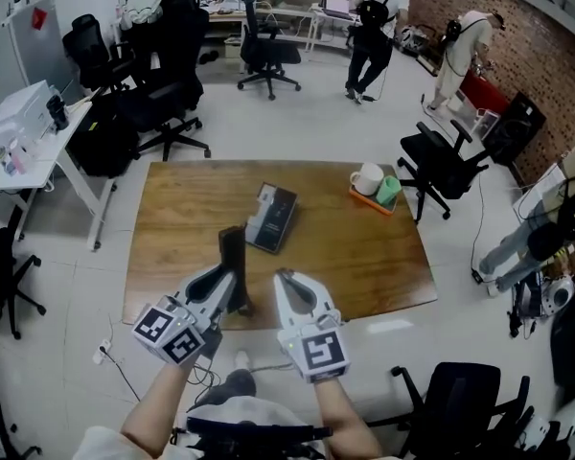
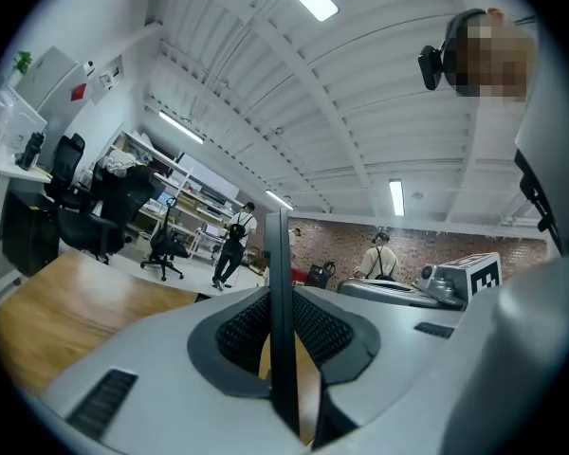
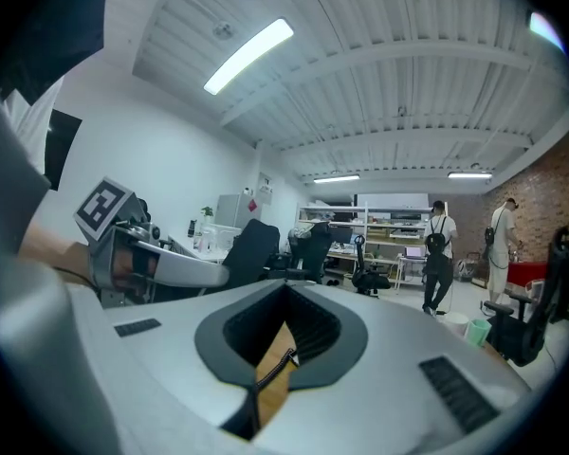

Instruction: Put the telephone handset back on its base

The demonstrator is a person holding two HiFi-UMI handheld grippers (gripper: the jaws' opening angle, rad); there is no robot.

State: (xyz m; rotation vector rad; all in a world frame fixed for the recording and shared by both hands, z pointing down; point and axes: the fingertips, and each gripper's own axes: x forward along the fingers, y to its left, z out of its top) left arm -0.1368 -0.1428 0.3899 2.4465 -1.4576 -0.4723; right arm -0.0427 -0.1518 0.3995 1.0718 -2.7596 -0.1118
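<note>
On the wooden table (image 1: 364, 257) the telephone base (image 1: 271, 218) lies flat, dark with a pale panel, a little past the middle. The black handset (image 1: 233, 257) stands nearly upright near the table's front edge, nearer me than the base. My left gripper (image 1: 232, 290) is shut on it at its lower part. In the left gripper view the handset (image 2: 278, 330) shows as a thin black edge clamped between the jaws of the left gripper (image 2: 284, 391). My right gripper (image 1: 286, 278) hovers just right of the handset, shut and empty; in its own view the right gripper (image 3: 266, 387) has only table wood showing behind its jaws.
An orange tray (image 1: 370, 199) with a white mug (image 1: 367, 178) and a green cup (image 1: 389, 190) sits at the table's far right corner. A black office chair (image 1: 441, 166) stands right of the table, another (image 1: 460, 396) behind my right side. People stand at the room's far end.
</note>
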